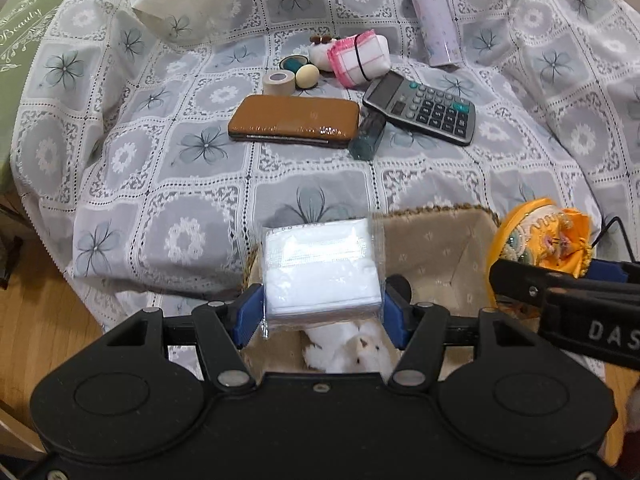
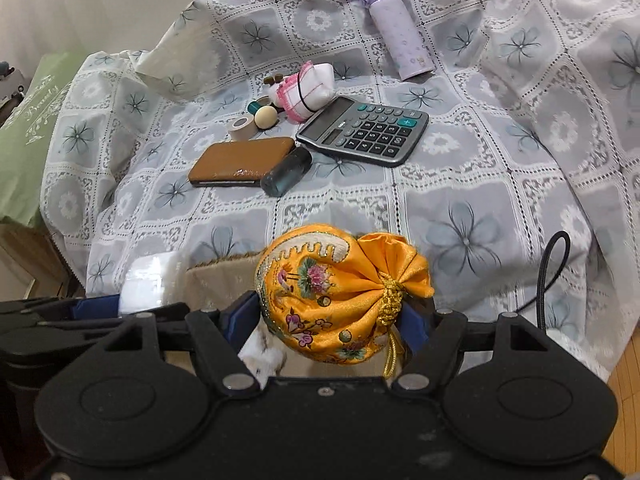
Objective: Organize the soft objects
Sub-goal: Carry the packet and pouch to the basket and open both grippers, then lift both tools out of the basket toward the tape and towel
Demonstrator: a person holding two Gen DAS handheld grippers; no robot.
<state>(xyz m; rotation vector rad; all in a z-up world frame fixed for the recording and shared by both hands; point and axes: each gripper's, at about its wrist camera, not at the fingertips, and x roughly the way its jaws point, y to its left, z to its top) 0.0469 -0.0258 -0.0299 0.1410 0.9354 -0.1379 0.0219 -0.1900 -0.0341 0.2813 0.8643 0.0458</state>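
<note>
My left gripper (image 1: 322,312) is shut on a white tissue pack (image 1: 322,266) in clear wrap, held over the near-left part of a beige fabric basket (image 1: 440,256). A white plush toy (image 1: 352,350) lies inside the basket under the pack. My right gripper (image 2: 334,320) is shut on an orange embroidered drawstring pouch (image 2: 340,292), also above the basket (image 2: 220,280); the pouch (image 1: 544,236) shows at the right of the left wrist view. A folded pink-and-white cloth bundle (image 1: 358,58) with a small plush lies farther back on the tablecloth.
On the lace flower tablecloth (image 1: 180,200) lie a brown case (image 1: 294,120), a calculator (image 1: 422,108), a small dark bottle (image 1: 366,138), tape rolls (image 1: 276,82), a wooden ball (image 1: 307,76) and a lilac flask (image 1: 434,20). A green box (image 1: 16,60) stands left. A black cable (image 2: 548,272) loops right.
</note>
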